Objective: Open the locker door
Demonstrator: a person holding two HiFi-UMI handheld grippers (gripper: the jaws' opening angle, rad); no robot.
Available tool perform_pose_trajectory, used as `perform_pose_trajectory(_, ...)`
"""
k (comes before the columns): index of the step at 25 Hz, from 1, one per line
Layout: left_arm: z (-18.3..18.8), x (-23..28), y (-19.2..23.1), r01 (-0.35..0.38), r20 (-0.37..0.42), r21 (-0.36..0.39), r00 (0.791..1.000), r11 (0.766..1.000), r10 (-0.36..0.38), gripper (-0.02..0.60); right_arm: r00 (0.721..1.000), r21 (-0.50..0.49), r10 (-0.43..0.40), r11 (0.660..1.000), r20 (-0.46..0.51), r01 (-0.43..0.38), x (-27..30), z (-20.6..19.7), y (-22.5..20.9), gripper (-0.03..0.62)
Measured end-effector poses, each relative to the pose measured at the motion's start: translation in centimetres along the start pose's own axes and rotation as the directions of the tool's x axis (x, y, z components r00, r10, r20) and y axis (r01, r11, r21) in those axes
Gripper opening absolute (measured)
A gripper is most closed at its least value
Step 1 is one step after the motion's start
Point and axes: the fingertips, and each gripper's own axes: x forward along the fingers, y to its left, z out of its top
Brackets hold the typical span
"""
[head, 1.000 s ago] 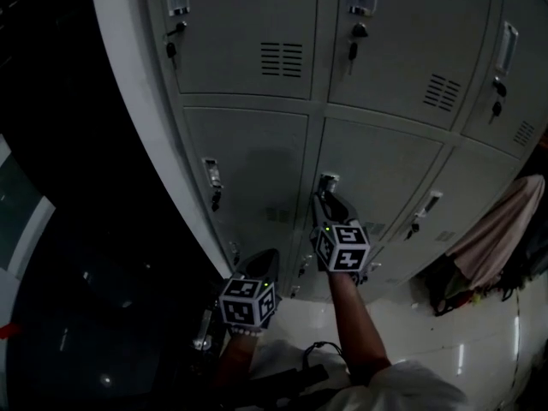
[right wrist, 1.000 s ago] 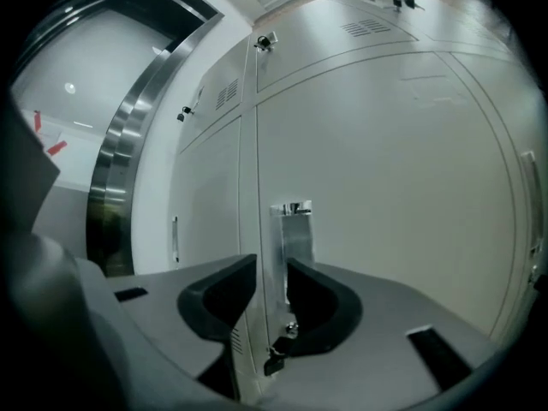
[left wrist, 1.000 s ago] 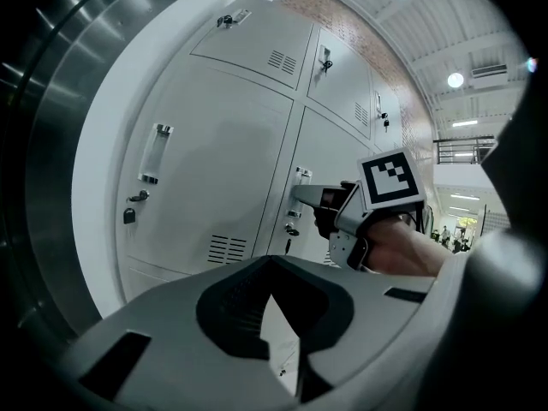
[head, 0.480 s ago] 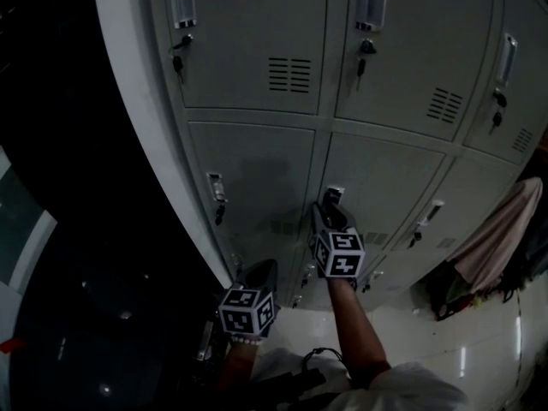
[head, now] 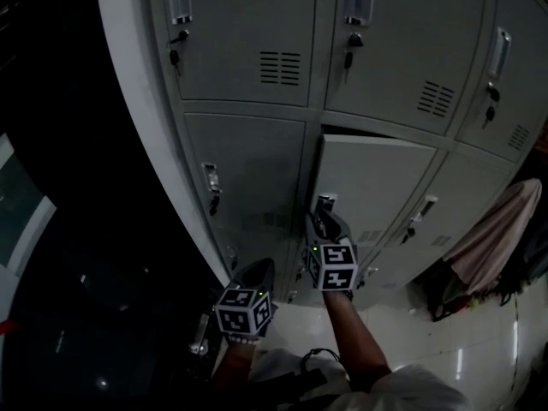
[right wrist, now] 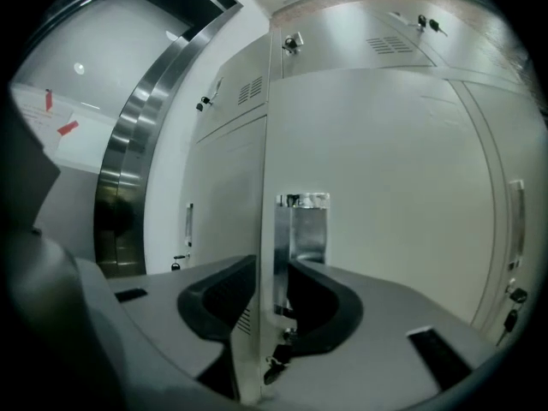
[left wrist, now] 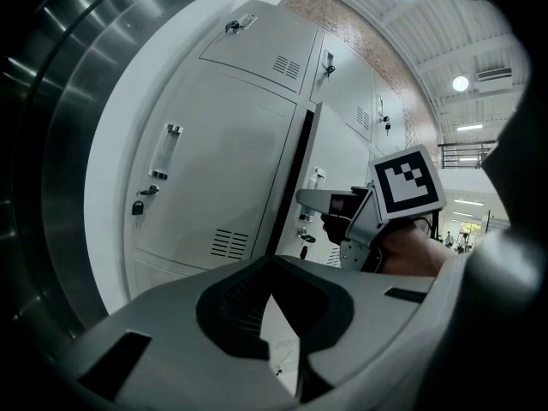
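Note:
The grey locker door point(head: 377, 187) in the second row stands slightly ajar, with a dark gap along its top and left edge. My right gripper point(head: 324, 218) is shut on the door's edge at its metal handle point(head: 325, 202). In the right gripper view the door edge and the handle point(right wrist: 301, 221) run between the jaws of the right gripper point(right wrist: 272, 306). My left gripper point(head: 259, 270) hangs lower left, away from the lockers, shut on nothing. The left gripper view looks past the left gripper point(left wrist: 287, 336) at the right gripper point(left wrist: 315, 200) on the open door edge point(left wrist: 298, 174).
Neighbouring lockers point(head: 248, 32) are closed, with keys hanging in their locks. A pink cloth point(head: 497, 229) hangs at the right over a glossy white floor point(head: 445, 349). A dark steel frame point(right wrist: 120, 212) stands left of the locker block.
The locker door has swung out from flush to ajar, and a dark gap has opened along its top. My right gripper has drawn back slightly with it. The left gripper has barely moved.

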Motion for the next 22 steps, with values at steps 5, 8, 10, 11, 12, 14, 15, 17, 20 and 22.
perform_pose_trajectory(5, -0.8, -0.5, -1.5, -0.011, 0.0, -0.008, 1.0, 1.0, 0.011, -0.006, 1.0, -0.01, 0.027, 1.0, -0.004, -0.027, -2.7, -0.1, 0.8, 0.141)
perform_pose_trajectory(8, -1.1, -0.8, -2.5, -0.015, 0.005, -0.01, 1.0, 1.0, 0.015, -0.006, 0.999, -0.01, 0.049, 0.999, 0.01, -0.048, -4.0, 0.0, 1.0, 0.124)
perform_pose_trajectory(10, -1.3, -1.0, -3.2, -0.017, 0.009, -0.011, 1.0, 1.0, 0.017, -0.006, 0.998, -0.013, 0.06, 0.998, 0.011, -0.06, -4.8, -0.1, 1.0, 0.124)
perform_pose_trajectory(11, -1.5, -1.1, -3.5, -0.018, 0.01, -0.011, 1.0, 1.0, 0.018, -0.006, 0.998, -0.014, 0.064, 0.998, 0.011, -0.064, -5.3, -0.2, 1.1, 0.124)
perform_pose_trajectory(12, -1.6, -1.2, -3.8, -0.019, 0.011, -0.012, 1.0, 1.0, 0.019, -0.006, 0.998, -0.014, 0.067, 0.998, 0.01, -0.067, -5.7, -0.2, 1.1, 0.126)
perform_pose_trajectory(14, -1.8, -1.5, -4.4, -0.021, 0.014, -0.015, 1.0, 1.0, 0.021, -0.006, 0.997, -0.008, 0.075, 0.997, 0.01, -0.075, -6.6, -0.4, 1.1, 0.124)
perform_pose_trajectory(15, -2.0, -1.6, -4.8, -0.023, 0.015, -0.016, 1.0, 1.0, 0.023, -0.006, 0.997, -0.007, 0.081, 0.997, 0.011, -0.081, -7.0, -0.5, 1.1, 0.124)
perform_pose_trajectory(17, -2.3, -1.9, -5.4, -0.027, 0.017, -0.017, 0.999, 0.999, 0.027, -0.006, 0.995, -0.007, 0.095, 0.995, 0.017, -0.095, -7.9, -0.4, 1.1, 0.124)
perform_pose_trajectory(20, -2.9, -2.4, -6.6, -0.035, 0.015, -0.02, 0.999, 0.999, 0.035, -0.006, 0.993, -0.003, 0.114, 0.994, 0.025, -0.114, -9.4, -0.5, 1.0, 0.124)
perform_pose_trajectory(22, -3.4, -2.8, -7.4, -0.041, 0.013, -0.022, 0.999, 0.999, 0.041, -0.006, 0.991, -0.001, 0.129, 0.992, 0.027, -0.129, -10.4, -0.6, 0.9, 0.126)
